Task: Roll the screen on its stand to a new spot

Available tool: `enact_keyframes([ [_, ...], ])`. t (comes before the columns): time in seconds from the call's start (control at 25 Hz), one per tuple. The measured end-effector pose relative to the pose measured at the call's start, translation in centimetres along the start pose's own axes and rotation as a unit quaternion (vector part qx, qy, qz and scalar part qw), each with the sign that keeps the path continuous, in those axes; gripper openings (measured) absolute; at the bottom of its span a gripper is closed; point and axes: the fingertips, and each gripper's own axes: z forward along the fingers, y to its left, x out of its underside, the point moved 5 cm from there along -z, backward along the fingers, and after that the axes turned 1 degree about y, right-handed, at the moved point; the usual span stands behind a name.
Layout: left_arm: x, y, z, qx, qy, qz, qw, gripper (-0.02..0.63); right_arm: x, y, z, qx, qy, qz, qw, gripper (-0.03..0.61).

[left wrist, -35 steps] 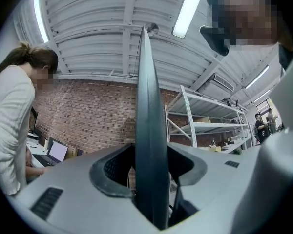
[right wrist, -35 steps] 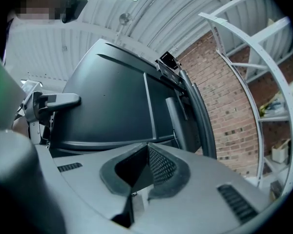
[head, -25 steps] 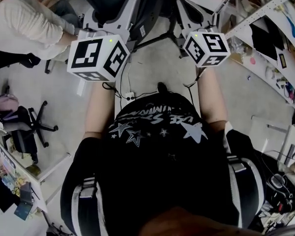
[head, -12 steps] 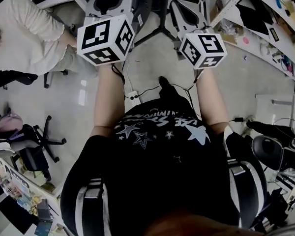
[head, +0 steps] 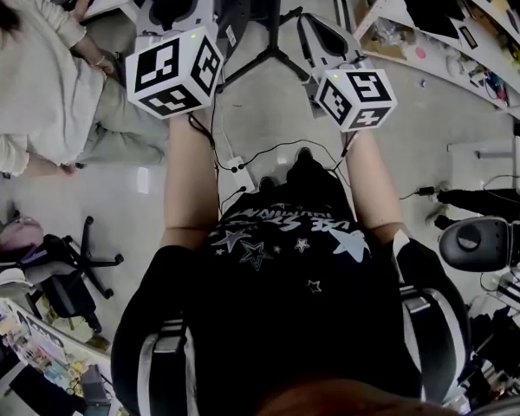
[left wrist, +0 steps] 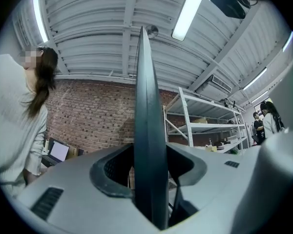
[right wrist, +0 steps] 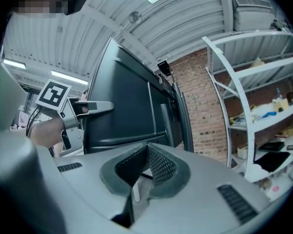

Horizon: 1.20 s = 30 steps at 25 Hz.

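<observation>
1. Screen: a dark flat panel standing upright on a black stand. The stand's legs spread across the grey floor, directly ahead of the operator. All positions below are given relative to the screen.

2. Left tool: clamped on the screen's side edge. In the left gripper view the panel appears edge-on as a thin dark blade running up through the notch between the two jaw pads. The right gripper view shows the same grip from the far side, with a grey finger reaching over the panel's border.

3. Right tool: the jaws are pressed together at their tips and nothing is between them. It sits just short of the screen's opposite lower corner and faces the panel's back. Contact with the panel cannot be determined.

4. Surroundings:
- A white shelving rack stands to the right of the screen.
- A brick wall lies behind the screen.
- A person in a pale top is to the left of the screen, near the left tool's marker cube.
</observation>
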Motion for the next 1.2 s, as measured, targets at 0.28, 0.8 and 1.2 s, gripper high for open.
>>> enact_keyframes([
  [0.28, -0.2, -2.6, -2.0, 0.004, -0.015, -0.004, 0.9999, 0.224, -0.7, 0.8, -1.4, -0.009, -0.005, -0.013, 1.000, 0.008],
  [0.8, -1.0, -8.0, -5.8, 0.001, -0.017, 0.004, 0.9998, 0.224, -1.1, -0.2, -7.8, -0.033, 0.002, -0.015, 0.999, 0.006],
  [1.2, -1.8, -12.3, -9.7, 0.005, -0.018, 0.002, 0.9998, 0.224, -1.0, -1.1, -14.6, -0.021, -0.002, -0.006, 1.000, 0.008],
])
